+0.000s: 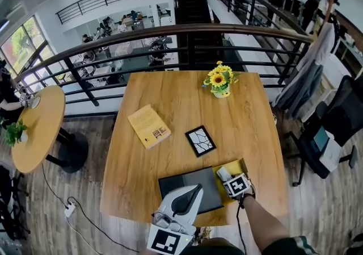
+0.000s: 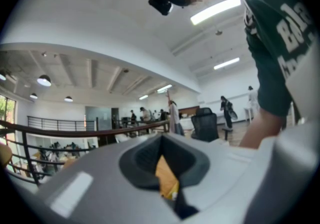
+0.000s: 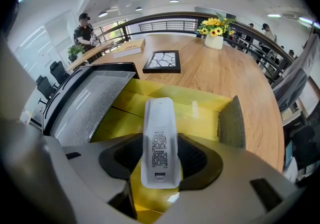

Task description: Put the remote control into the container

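Round side table (image 1: 39,129): far left, apart from the main table, with 1 small potted plant (image 1: 14,133) on its near edge.
Main table (image 1: 187,100): square, light wood, set against a dark railing.
Book (image 1: 148,126): tan cover, lying flat and skewed on the left half of the main table.
Left gripper (image 2: 161,140): low at the near edge in the head view, pointing level. Its 2 jaws are drawn together at the tips with nothing held, and only a thin yellow sliver shows through the slit.
Grey panel (image 1: 212,191): dark, flat, at the near edge of the main table, touching the container's left side.
Framed picture (image 1: 200,140): black frame with a white cracked pattern, lying flat just beyond the grey panel.
Flowers (image 1: 220,80): yellow blooms in a white pot, at the far side of the main table, right of centre.
Right gripper (image 3: 161,160): tilted steeply down over the container, its jaws wide and clamped on the sides of the remote control.
Remote control (image 3: 159,118): white, label side up, held between the 2 dark pads with its far end out over the yellow interior.
Container (image 3: 200,108): yellow, open-topped, at the table's near right corner.
Chair (image 1: 334,129): dark, right of the table.
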